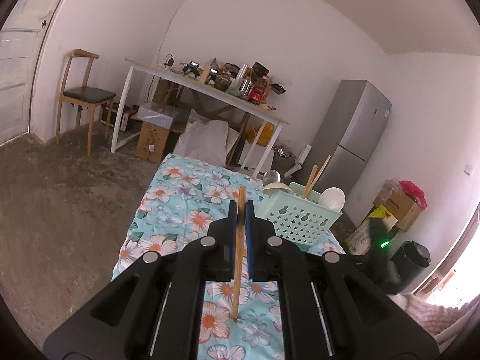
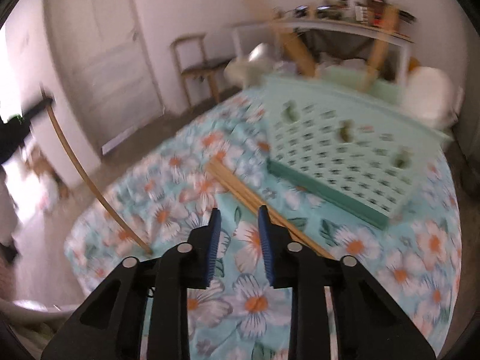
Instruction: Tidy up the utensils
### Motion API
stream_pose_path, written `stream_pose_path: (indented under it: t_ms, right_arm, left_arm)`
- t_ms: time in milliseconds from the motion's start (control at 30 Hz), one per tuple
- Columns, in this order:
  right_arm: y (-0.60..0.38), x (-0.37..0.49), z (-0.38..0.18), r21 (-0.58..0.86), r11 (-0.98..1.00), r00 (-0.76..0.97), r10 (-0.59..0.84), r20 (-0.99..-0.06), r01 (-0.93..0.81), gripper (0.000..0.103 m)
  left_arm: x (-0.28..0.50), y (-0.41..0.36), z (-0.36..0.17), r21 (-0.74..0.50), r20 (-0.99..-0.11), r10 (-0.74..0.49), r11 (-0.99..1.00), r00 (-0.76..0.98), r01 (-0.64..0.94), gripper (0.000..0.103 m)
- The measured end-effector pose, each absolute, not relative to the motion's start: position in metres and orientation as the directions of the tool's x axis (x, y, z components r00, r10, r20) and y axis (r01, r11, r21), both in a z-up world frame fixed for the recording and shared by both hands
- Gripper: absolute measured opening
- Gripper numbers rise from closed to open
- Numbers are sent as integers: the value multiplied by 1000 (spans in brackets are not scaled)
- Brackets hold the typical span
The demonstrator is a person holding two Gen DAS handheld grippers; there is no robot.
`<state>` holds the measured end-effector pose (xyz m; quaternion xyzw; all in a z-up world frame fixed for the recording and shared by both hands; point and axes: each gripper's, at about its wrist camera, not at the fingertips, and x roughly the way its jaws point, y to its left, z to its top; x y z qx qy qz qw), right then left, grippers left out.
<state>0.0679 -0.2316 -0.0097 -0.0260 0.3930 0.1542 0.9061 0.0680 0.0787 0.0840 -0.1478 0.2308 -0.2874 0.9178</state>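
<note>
A: While the left gripper (image 1: 241,210) is clamped on one chopstick (image 1: 239,258), whose lower tip rests on the flowered cloth (image 1: 180,198), which step is this?

B: I judge it is collecting. The green basket (image 1: 295,220) stands ahead and to the right of these jaws, with some utensils already inside.

A: And the right gripper (image 2: 238,219)?

B: Its jaws are apart and empty. Loose chopsticks (image 2: 237,184) lie just ahead of them. Next it should probably lower over them and close.
</note>
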Motion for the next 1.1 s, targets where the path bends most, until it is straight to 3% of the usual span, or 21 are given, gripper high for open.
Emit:
stream_pose_path:
  t_ms: [167,367,667,1000,1100]
  right_arm:
    - [-196,82,-40,-149,909,627,144,-765,-390,19]
    - [-177,93,-48,-349,841,672,25,-740,-415,15]
    - [-149,99,-69,-542,707,717,-72,-694,-454,5]
    - [-176,99,-25,-354,843,711,47,-702,-405,2]
    - [-176,104,-26,-358,829,689,45,-723,-430,2]
  left_arm:
    - [72,76,85,-400,-344,-592,795,729,456,4]
    - [77,81,84,-389,-337,-581,803,741,452,4]
    - [85,86,73,-407,-341,-573,805,746,432,5]
    - [86,89,68,-414,-342,-570,805,747,425,5]
    - [87,90,69,-424,-340,-572,802,746,421,4]
